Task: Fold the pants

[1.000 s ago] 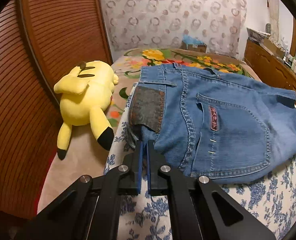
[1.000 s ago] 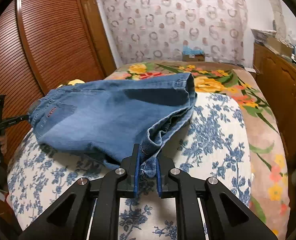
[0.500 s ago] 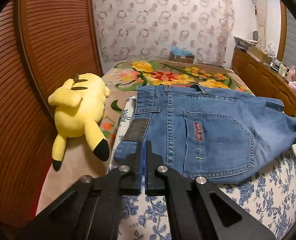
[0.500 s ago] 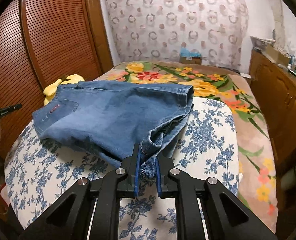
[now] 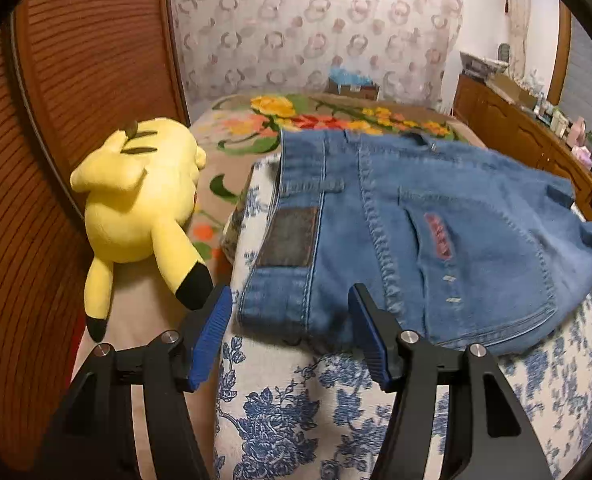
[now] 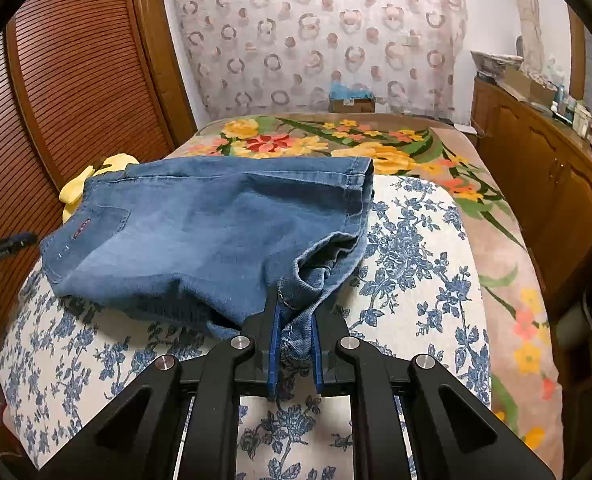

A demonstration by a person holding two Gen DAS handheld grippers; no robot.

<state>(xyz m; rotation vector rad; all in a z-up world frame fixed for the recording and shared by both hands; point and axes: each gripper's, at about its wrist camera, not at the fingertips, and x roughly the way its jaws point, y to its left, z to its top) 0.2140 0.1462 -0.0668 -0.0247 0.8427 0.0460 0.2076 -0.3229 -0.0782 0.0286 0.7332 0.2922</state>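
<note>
Folded blue denim pants [image 5: 435,232] lie on a white cushion with blue flowers [image 5: 296,400], waistband and back pocket facing up. My left gripper [image 5: 292,320] hovers just in front of the waistband corner; its jaws are opening and the pads touch nothing, with the denim edge lying between and beyond them. In the right wrist view the pants [image 6: 200,232] stretch to the left, and my right gripper [image 6: 294,340] is shut on a bunched corner of denim at the near right end. The left gripper [image 6: 12,242] shows small at the far left edge.
A yellow plush toy [image 5: 136,200] lies left of the cushion on the floral bedspread [image 6: 495,280]. A brown slatted wardrobe [image 5: 76,80] stands on the left, a wooden cabinet [image 6: 535,160] with small items on the right, a patterned curtain behind.
My left gripper let go of the waistband corner and its jaws spread apart. The pants dropped flat onto the cushion. The right gripper kept its hold on the denim.
</note>
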